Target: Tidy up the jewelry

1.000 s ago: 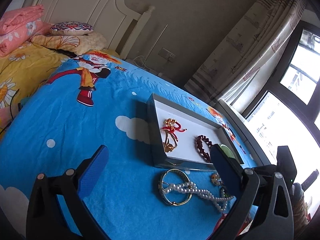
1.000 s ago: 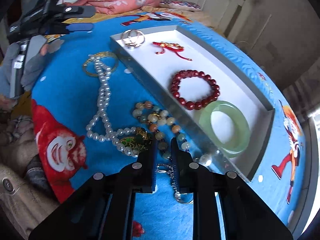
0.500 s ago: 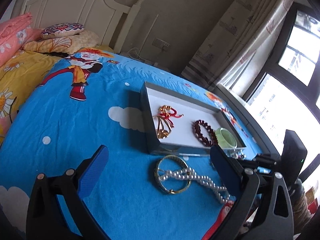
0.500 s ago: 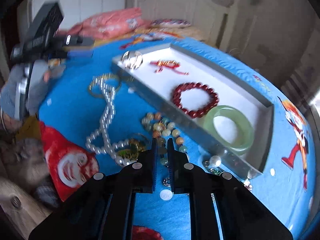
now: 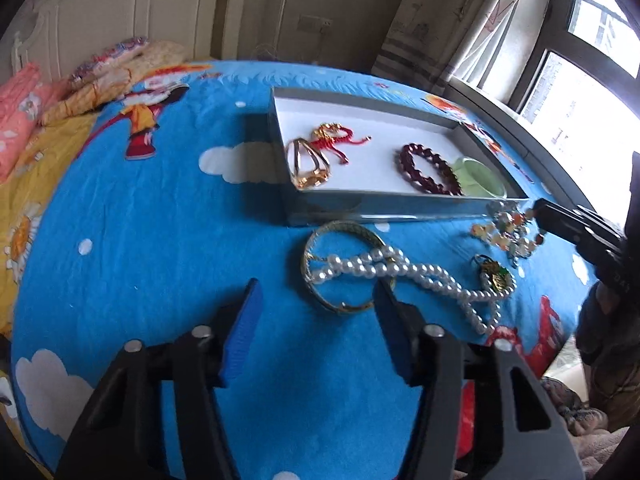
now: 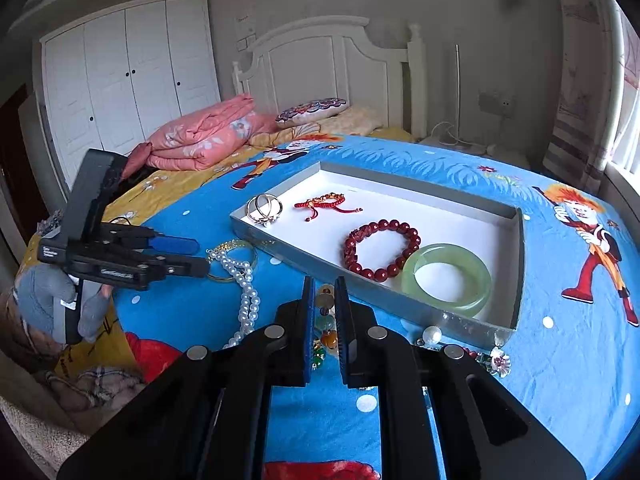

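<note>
A grey tray [image 5: 400, 203] [image 6: 280, 249] on the blue bedspread holds gold rings [image 5: 308, 160], a red cord bracelet [image 5: 336, 142], a dark red bead bracelet [image 6: 380, 248] and a green jade bangle [image 6: 446, 278]. In front of it lie a gold bangle [image 5: 344, 264] and a pearl necklace [image 5: 420, 270] draped across it. My left gripper [image 5: 316, 292] [image 6: 196, 257] is open, just short of the gold bangle. My right gripper [image 6: 324, 284] [image 5: 538, 210] is shut on a multicoloured bead bracelet [image 5: 506, 234] [image 6: 325, 302] beside the tray's near wall.
A green-and-gold pendant [image 5: 496, 276] lies at the pearl strand's end. A loose pearl [image 6: 432, 334] and a flower brooch [image 6: 498, 360] sit by the tray's corner. Folded pink quilt [image 6: 200, 136] and pillows lie at the headboard. A gloved hand [image 6: 44, 300] holds the left gripper.
My left gripper has come closer to the gold bangle, still open. My right gripper has closed further onto the multicoloured beads and tilted up, bringing the headboard into view.
</note>
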